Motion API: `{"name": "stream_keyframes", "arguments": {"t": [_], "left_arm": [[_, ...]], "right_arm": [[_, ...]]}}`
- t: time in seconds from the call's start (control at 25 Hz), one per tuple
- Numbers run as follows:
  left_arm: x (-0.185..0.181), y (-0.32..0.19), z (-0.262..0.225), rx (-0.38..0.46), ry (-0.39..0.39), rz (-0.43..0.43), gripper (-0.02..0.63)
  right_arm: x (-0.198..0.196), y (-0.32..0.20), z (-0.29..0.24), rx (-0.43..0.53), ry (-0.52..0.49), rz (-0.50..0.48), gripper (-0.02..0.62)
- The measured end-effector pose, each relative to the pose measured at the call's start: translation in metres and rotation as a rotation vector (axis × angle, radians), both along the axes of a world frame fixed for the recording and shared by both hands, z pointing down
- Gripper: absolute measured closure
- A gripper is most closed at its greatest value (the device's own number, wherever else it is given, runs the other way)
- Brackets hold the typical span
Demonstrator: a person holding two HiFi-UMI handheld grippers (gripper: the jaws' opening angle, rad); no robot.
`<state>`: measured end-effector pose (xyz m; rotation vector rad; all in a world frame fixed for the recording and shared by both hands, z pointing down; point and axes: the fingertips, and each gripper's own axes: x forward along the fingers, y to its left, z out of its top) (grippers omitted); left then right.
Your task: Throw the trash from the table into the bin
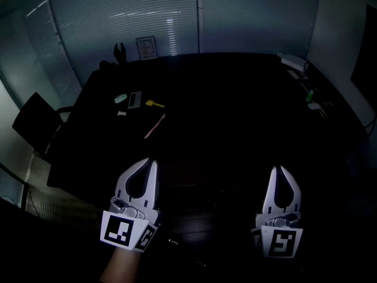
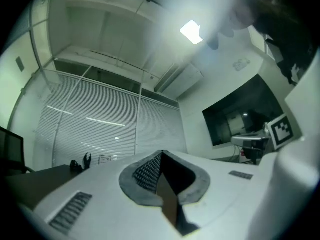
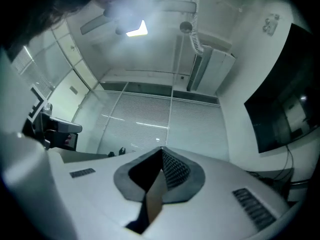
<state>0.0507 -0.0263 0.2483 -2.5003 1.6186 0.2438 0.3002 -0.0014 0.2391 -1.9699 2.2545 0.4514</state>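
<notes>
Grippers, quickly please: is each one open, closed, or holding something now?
White two-jaw left gripper: closed, jaws together, nothing between them.
White two-jaw right gripper: closed, jaws together, nothing between them.

Around the framed card
Blinds are hanging behind it; a dark figurine is standing just left.

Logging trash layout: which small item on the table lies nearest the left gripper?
The long pink stick; the yellow piece and pale lump lie farther back.
</notes>
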Motion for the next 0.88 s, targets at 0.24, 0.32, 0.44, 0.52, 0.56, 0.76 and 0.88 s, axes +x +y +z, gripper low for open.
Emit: {"name": "stream_keyframes", "arguments": {"t": [0.24,0.32,0.44,0.52,0.56,0.76,0.88], "left_arm": [[-0.093,-0.003,-0.003,0.011,0.029,-0.138,0.606],[-0.119,-0.009,-0.006,0.018,0.042,-0.161,0.606],[-0.156,-0.024,-0.008,0.031,0.049,-0.166,0.606],[-0.181,-0.037,-0.011,0.038,0.049,-0.165,0.606],[-0.194,-0.045,-0.013,0.04,0.05,-0.165,0.606],[-0.26,-0.084,-0.022,0.062,0.04,-0.163,0.606],[-0.298,-0.102,-0.023,0.069,0.036,-0.171,0.606]], "right_arm": [[-0.093,-0.03,-0.012,0.031,0.027,-0.145,0.589],[-0.119,-0.041,-0.016,0.034,0.034,-0.169,0.589],[-0.155,-0.061,-0.017,0.034,0.043,-0.172,0.589],[-0.178,-0.076,-0.018,0.036,0.045,-0.166,0.589],[-0.19,-0.085,-0.019,0.035,0.046,-0.165,0.589],[-0.255,-0.132,-0.011,0.011,0.057,-0.15,0.589],[-0.285,-0.157,-0.003,-0.007,0.058,-0.136,0.589]]}}
